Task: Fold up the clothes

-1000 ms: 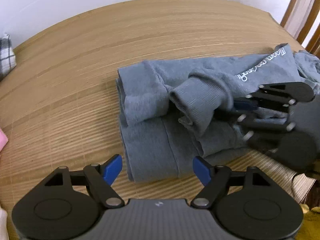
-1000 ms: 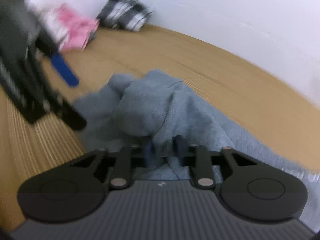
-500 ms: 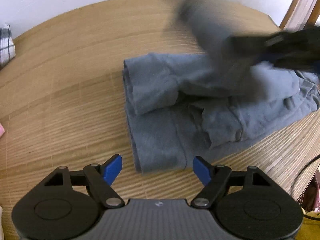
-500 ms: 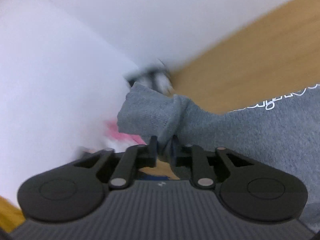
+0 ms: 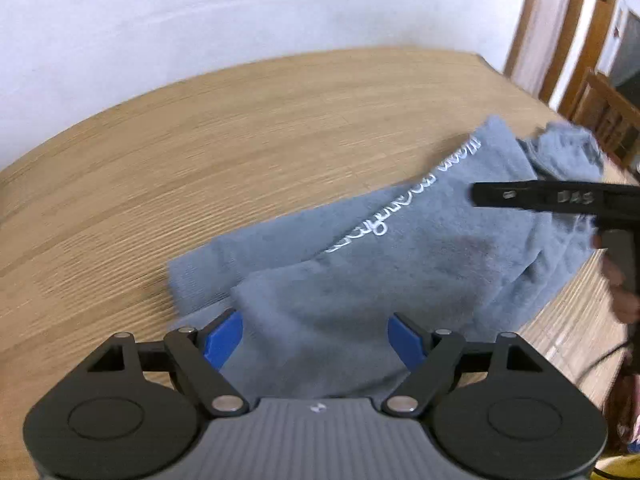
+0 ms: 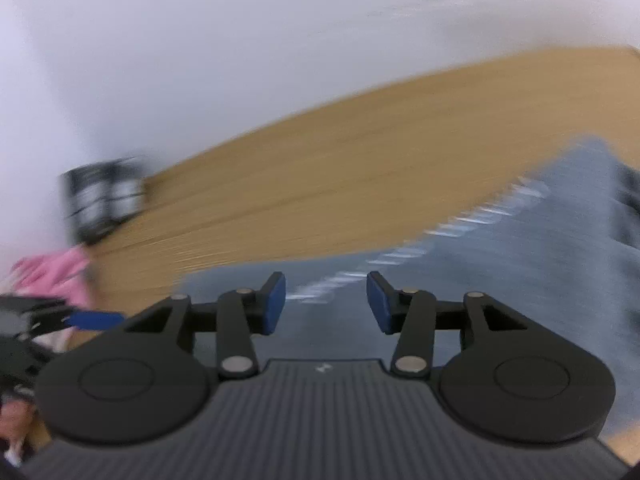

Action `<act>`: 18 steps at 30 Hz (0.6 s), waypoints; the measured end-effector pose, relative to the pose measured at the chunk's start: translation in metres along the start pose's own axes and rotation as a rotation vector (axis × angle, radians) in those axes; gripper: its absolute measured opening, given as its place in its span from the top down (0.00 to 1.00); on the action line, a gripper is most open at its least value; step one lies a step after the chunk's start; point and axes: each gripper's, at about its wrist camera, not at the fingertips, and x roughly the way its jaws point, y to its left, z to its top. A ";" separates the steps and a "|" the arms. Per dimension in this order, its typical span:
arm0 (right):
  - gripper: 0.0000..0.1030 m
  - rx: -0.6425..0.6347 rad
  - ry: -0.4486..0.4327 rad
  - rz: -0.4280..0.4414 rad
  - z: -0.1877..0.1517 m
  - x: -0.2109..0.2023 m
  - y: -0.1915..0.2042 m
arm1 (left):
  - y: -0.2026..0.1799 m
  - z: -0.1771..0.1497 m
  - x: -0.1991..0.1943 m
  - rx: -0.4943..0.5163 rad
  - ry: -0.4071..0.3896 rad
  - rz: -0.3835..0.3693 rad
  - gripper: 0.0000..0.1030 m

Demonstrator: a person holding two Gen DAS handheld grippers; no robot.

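Left hand-held gripper (image 5: 315,332) spread wide over near edge of grey sweatshirt (image 5: 400,256); right hand-held gripper (image 6: 326,302) likewise apart, gripping nothing. Wooden desk (image 5: 200,152) against white wall (image 5: 240,20), wooden door frame (image 5: 560,32) right of sweatshirt. Sweatshirt folded flat on desk, white script lettering (image 5: 400,204) uppermost. Pink cloth (image 6: 56,276), checked cloth (image 6: 104,200) well left, blurred

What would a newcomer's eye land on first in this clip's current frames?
The grey sweatshirt with white script lettering, lying folded on the wooden table. The left claw hangs open over its near edge, and the right claw is open too. At the far left of the blurred right wrist view sit a pink garment and a black-and-white plaid one.
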 end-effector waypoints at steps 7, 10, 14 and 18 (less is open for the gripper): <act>0.55 -0.009 0.102 -0.148 -0.008 -0.010 -0.065 | -0.032 -0.003 0.047 0.107 0.116 0.192 0.12; 0.55 0.010 0.041 -0.043 0.009 -0.041 -0.086 | -0.044 0.009 0.035 0.086 0.107 0.228 0.14; 0.43 -0.072 -0.043 -0.055 0.058 -0.055 -0.137 | -0.077 0.039 0.020 0.022 0.058 0.236 0.14; 0.43 -0.279 0.016 -0.183 0.102 -0.034 -0.193 | -0.136 0.077 0.027 -0.021 0.009 0.112 0.14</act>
